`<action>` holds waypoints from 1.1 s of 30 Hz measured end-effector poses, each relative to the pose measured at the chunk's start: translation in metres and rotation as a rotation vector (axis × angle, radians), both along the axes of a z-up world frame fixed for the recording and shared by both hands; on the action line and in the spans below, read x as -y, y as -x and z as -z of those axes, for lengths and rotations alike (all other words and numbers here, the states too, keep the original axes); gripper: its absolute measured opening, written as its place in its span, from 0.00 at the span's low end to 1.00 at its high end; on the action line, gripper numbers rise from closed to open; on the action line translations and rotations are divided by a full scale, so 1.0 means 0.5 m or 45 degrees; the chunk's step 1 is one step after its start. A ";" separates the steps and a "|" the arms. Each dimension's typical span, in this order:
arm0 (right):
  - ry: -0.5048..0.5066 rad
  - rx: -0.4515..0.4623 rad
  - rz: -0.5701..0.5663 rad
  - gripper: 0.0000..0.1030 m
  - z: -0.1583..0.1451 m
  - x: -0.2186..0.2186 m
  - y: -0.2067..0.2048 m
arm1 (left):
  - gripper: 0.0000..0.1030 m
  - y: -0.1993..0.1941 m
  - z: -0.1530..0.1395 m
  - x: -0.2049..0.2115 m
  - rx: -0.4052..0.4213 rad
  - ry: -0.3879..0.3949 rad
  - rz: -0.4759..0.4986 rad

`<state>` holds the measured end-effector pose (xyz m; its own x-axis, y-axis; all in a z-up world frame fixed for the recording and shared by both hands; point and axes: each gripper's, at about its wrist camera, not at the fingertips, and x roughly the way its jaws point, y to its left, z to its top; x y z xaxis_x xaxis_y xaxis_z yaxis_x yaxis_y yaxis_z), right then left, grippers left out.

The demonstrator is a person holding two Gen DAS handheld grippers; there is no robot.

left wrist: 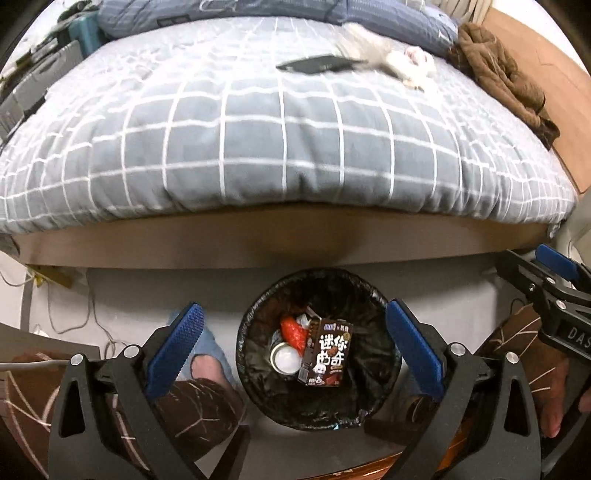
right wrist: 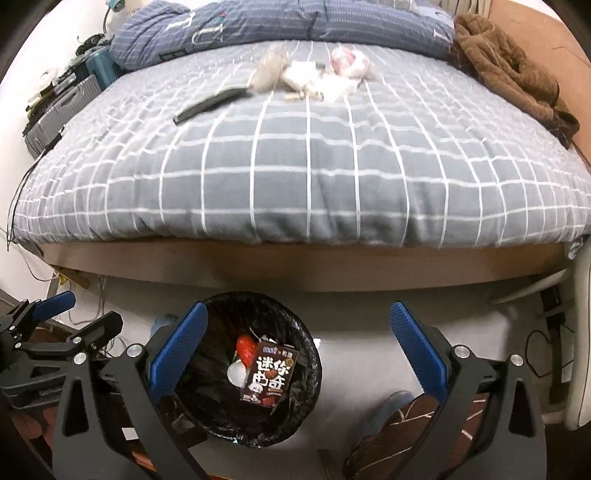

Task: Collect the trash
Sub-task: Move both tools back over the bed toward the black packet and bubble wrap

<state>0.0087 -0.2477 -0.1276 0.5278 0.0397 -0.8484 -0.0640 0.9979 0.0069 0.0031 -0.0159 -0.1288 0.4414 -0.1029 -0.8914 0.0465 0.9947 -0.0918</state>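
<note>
Hovering above the floor at the foot of the bed [left wrist: 288, 147], the left gripper [left wrist: 295, 343] has its blue-padded jaws spread wide with nothing between them. Directly below and framed between its fingers stands the round trash bin [left wrist: 255, 373], lined with a black bag. Inside the bin lie a dark snack box [left wrist: 327, 352] with white lettering, a red wrapper [left wrist: 293, 332] and a round white lid [left wrist: 286, 360].

The right gripper [right wrist: 299, 350] is also wide open and empty; from its view the bin [right wrist: 310, 369] sits below its left finger rather than centred.

More trash [right wrist: 321, 75] remains on the grey checked quilt, near the far edge by the blue pillows [right wrist: 258, 22]: crumpled white tissues, a pinkish wad and a greyish clump, with a flat dark device [right wrist: 210, 103] just beside them. A brown garment [right wrist: 509, 70] lies along the bed's right edge.
</note>
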 end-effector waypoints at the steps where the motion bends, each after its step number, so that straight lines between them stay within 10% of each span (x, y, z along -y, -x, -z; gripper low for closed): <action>1: 0.000 0.014 -0.002 0.93 -0.011 -0.001 0.000 | 0.94 0.000 -0.006 0.000 0.008 0.000 -0.001; 20: -0.003 0.193 -0.019 0.93 -0.154 0.008 -0.049 | 0.92 -0.094 -0.143 -0.010 0.087 0.203 -0.136; 33: -0.053 0.187 -0.018 0.93 -0.149 0.028 -0.062 | 0.92 -0.102 -0.125 -0.009 0.134 -0.054 -0.171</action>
